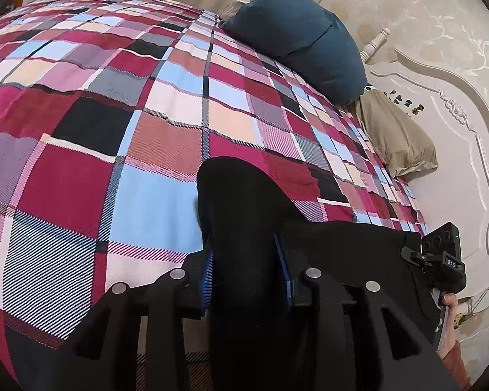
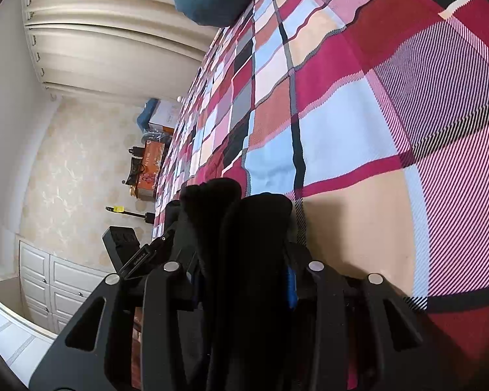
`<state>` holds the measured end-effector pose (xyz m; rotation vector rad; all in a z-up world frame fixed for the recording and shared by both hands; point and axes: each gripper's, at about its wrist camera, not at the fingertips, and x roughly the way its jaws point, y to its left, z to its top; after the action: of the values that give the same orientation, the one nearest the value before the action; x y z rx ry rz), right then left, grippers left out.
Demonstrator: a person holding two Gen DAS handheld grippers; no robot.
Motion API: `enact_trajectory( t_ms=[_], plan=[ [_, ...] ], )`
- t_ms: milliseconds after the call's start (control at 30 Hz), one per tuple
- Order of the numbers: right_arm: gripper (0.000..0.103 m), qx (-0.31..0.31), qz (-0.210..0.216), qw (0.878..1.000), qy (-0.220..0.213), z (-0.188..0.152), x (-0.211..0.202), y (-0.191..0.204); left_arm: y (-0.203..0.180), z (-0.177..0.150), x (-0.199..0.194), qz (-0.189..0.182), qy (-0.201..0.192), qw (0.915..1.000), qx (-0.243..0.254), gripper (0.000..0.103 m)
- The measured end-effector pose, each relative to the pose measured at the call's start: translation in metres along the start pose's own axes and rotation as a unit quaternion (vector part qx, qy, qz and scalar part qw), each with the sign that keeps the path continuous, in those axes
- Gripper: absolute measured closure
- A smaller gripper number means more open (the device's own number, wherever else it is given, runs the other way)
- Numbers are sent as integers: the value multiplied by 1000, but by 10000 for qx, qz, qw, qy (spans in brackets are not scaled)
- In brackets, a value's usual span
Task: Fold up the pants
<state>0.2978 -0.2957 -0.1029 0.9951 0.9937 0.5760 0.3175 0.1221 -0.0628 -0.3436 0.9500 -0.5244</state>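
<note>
So the bed with the red, blue and pink plaid cover (image 1: 114, 104) fills most of both views. At its head end a dark teal pillow (image 1: 296, 39) lies on the cover, with a beige pillow (image 1: 397, 140) right beside it, both against the carved white headboard (image 1: 456, 137). The black fabric pants (image 1: 241, 215) sit between the left tool's (image 1: 247, 277) fingers, above the cover, and run across to the right tool (image 1: 440, 260) on the right. From the right wrist, orange boxes (image 2: 151, 163) stand past the bed's far edge.
</note>
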Motion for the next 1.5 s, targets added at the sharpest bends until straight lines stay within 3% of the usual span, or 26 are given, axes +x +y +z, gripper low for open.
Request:
enact_trajectory(
  t_ms=[200, 333, 600, 733, 900, 967, 1133, 1267, 1333, 1433, 1500],
  plan=[
    [53, 80, -36, 10000, 12, -4, -5, 3, 6, -7, -9, -225, -7, 9994, -244, 59],
    [36, 107, -170, 9998, -35, -22, -24, 8, 9, -26, -32, -242, -85, 9991, -330, 48],
    [30, 198, -73, 9998, -32, -85, -56, 5, 21, -99, -82, -778, -177, 9898, -1180, 43],
    [23, 76, -52, 10000, 19, -109, -54, 13, 14, -122, -95, -837, -225, 9872, -1335, 37],
    [23, 31, -176, 9998, -53, -113, -46, 19, 8, -133, -96, -800, -304, 9857, -1450, 34],
    [24, 51, -200, 9998, -51, -112, -43, 21, 4, -135, -96, -898, -238, 9837, -1539, 32],
    [47, -70, -445, 9990, -9, -115, -44, 21, -3, -141, -91, -829, -279, 9861, -1409, 29],
    [58, 19, -366, 9993, -21, -116, -48, 16, -8, -140, -84, -1139, -205, 9805, -1591, 30],
    [63, 61, -305, 9995, -44, -117, -50, 15, -12, -140, -82, -990, -197, 9840, -1470, 43],
    [67, 106, -214, 9997, -94, -121, -54, 14, -7, -142, -84, -999, -188, 9821, -1584, 55],
    [68, 67, -216, 9997, -133, -124, -56, 18, -12, -142, -88, -837, -202, 9860, -1430, 59]
  ],
)
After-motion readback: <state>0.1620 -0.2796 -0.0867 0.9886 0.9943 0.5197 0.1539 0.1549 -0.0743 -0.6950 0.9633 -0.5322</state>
